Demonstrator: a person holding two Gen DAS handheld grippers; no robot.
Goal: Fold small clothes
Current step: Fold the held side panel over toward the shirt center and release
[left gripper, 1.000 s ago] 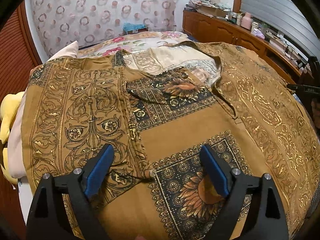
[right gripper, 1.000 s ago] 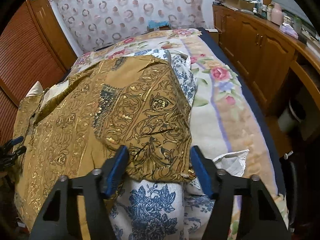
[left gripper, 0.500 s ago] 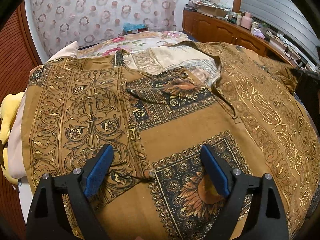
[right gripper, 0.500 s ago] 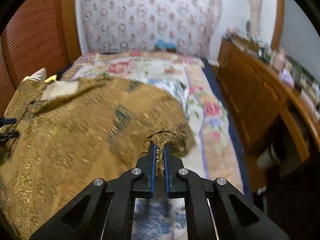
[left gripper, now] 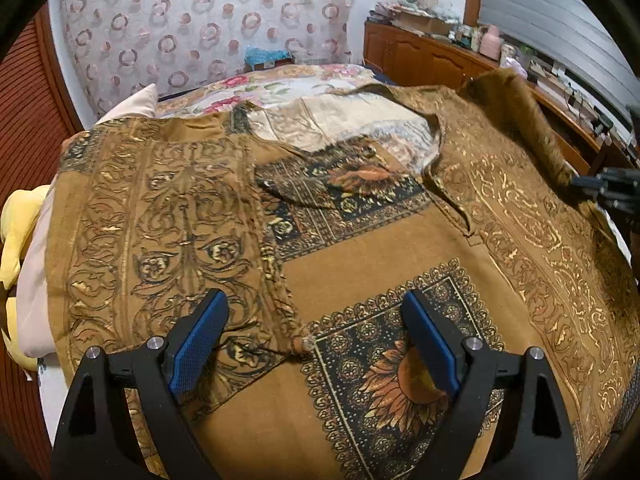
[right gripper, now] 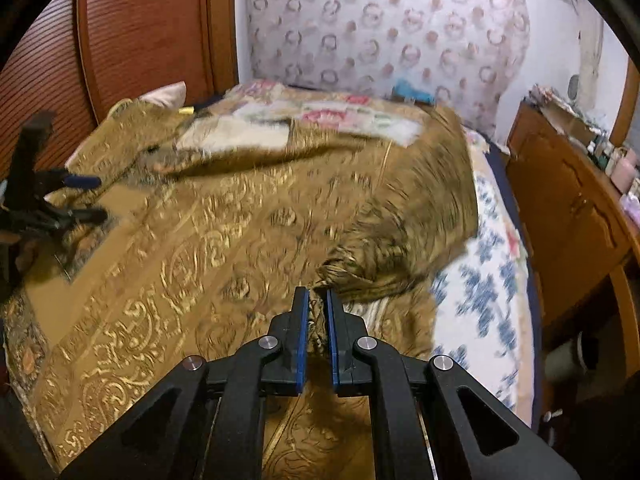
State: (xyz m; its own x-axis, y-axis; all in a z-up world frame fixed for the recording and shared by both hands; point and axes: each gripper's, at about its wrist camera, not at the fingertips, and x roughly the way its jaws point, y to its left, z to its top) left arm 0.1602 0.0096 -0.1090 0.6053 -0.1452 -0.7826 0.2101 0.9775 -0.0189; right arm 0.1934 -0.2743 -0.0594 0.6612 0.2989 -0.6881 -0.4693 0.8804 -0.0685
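A brown shirt (left gripper: 360,248) with gold and dark ornamental print lies spread on the bed, collar away from me. My left gripper (left gripper: 316,332) is open and hovers over the shirt's near part, by the left sleeve seam. My right gripper (right gripper: 318,300) is shut on the shirt's right sleeve (right gripper: 400,232) and holds it lifted and pulled inward over the body. In the left wrist view the raised sleeve (left gripper: 524,120) shows at the right with the right gripper (left gripper: 576,180) on it. The left gripper also shows in the right wrist view (right gripper: 88,196).
The bed carries a floral quilt (right gripper: 492,264) and a pink pillow (left gripper: 132,106) at the far left. A yellow soft toy (left gripper: 16,220) lies at the left edge. A wooden cabinet (right gripper: 568,208) with clutter runs along the right. A wooden wardrobe (right gripper: 140,32) stands left.
My right gripper has shut on the right sleeve edge, lifted it and carried it leftward over the shirt. My left gripper has stayed open and still.
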